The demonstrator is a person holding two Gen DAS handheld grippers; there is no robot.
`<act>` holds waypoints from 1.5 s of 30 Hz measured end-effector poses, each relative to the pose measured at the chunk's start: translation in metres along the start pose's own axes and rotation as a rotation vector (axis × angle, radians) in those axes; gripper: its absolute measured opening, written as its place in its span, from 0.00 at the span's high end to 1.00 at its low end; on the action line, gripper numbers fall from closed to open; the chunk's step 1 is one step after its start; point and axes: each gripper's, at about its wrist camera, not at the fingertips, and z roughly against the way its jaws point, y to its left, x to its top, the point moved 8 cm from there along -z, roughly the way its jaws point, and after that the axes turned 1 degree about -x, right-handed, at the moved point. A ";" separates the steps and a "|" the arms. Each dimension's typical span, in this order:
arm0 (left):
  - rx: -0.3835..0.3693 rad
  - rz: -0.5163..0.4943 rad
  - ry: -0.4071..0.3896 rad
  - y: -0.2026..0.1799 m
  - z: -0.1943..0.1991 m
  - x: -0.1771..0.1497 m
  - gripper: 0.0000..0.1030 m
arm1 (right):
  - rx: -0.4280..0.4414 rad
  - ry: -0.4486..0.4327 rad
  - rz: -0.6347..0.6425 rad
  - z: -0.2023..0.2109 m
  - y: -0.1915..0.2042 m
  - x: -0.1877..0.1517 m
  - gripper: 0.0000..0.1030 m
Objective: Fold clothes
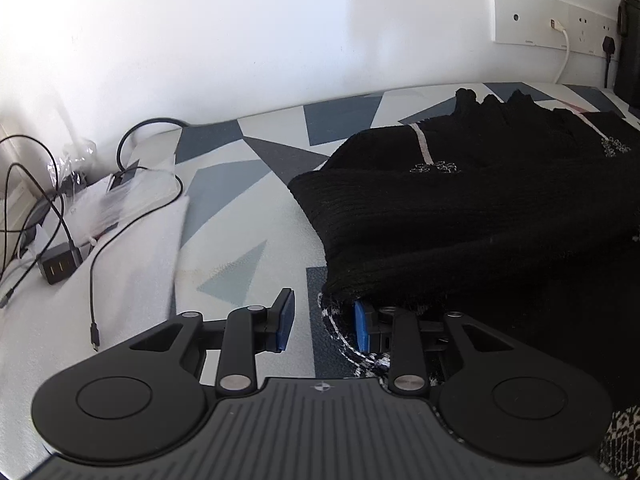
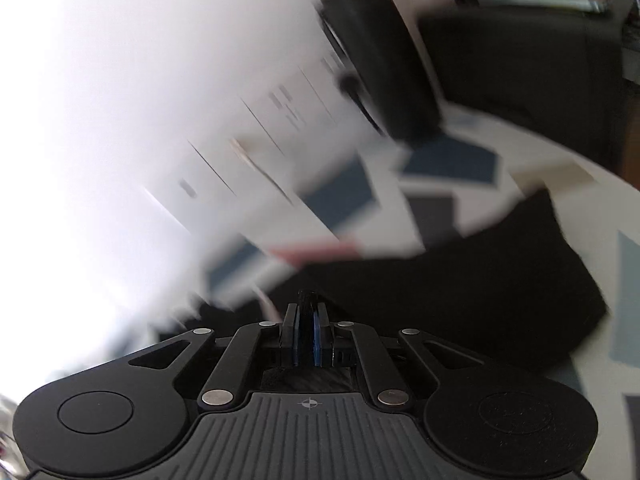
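Observation:
A black knit sweater (image 1: pixel 460 216) with pale stripes and a white-patterned hem lies bunched on the bed's geometric blue, grey and white sheet (image 1: pixel 240 200). In the left wrist view my left gripper (image 1: pixel 323 322) stands partly open at the sweater's near left corner. Its right blue pad (image 1: pixel 360 326) is tucked under the folded edge, and its left pad (image 1: pixel 286 320) is over bare sheet. In the blurred right wrist view my right gripper (image 2: pixel 307 336) is shut on a pinch of the black sweater (image 2: pixel 460 296), which trails off to the right.
Cables, a black charger (image 1: pixel 58 268) and plastic-wrapped papers (image 1: pixel 120 200) lie at the left beside the bed. A white wall with a socket panel (image 1: pixel 552 20) stands behind. A dark cylinder (image 2: pixel 368 40) and a dark box (image 2: pixel 520 60) show blurred at the far side.

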 end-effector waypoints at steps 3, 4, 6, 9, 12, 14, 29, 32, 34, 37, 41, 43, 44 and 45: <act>-0.006 -0.016 -0.004 0.000 0.003 -0.002 0.66 | -0.100 0.111 -0.079 -0.014 -0.030 -0.022 0.93; -0.008 -0.023 -0.006 0.000 0.003 -0.003 0.66 | -0.119 0.116 -0.075 -0.014 -0.032 -0.025 0.94; -0.010 -0.035 -0.015 -0.001 0.006 -0.004 0.65 | -0.150 0.104 -0.028 -0.010 -0.027 -0.025 0.83; -0.022 -0.032 -0.028 -0.001 0.009 -0.005 0.65 | -0.181 0.055 0.033 -0.001 -0.015 -0.020 0.69; -0.062 -0.009 -0.044 0.000 0.017 -0.006 0.64 | -0.182 -0.026 0.087 0.010 0.004 -0.011 0.55; -0.120 0.001 -0.047 0.000 0.024 -0.008 0.58 | -0.163 -0.070 0.128 0.016 0.019 -0.008 0.52; -0.305 0.549 0.069 0.071 -0.031 0.058 0.64 | -0.087 0.054 0.302 -0.039 0.100 -0.080 0.30; -0.297 0.552 0.111 0.067 -0.055 0.066 0.69 | -0.101 0.072 0.341 -0.044 0.115 -0.088 0.20; -0.291 0.510 0.121 0.060 -0.065 0.068 0.73 | -0.112 0.091 0.377 -0.047 0.122 -0.093 0.20; -0.263 0.468 0.132 0.055 -0.074 0.068 0.90 | -0.127 0.106 0.391 -0.051 0.122 -0.097 0.13; -0.252 0.445 0.071 0.056 -0.076 0.080 0.96 | -0.145 0.118 0.402 -0.056 0.119 -0.101 0.11; -0.271 0.440 0.019 0.059 -0.075 0.096 0.96 | -0.148 0.111 0.414 -0.057 0.120 -0.103 0.10; -0.268 0.434 0.010 0.060 -0.078 0.101 0.98 | -0.147 0.109 0.420 -0.057 0.120 -0.104 0.09; -0.253 0.426 0.013 0.060 -0.083 0.103 0.98 | -0.148 0.106 0.428 -0.057 0.120 -0.106 0.08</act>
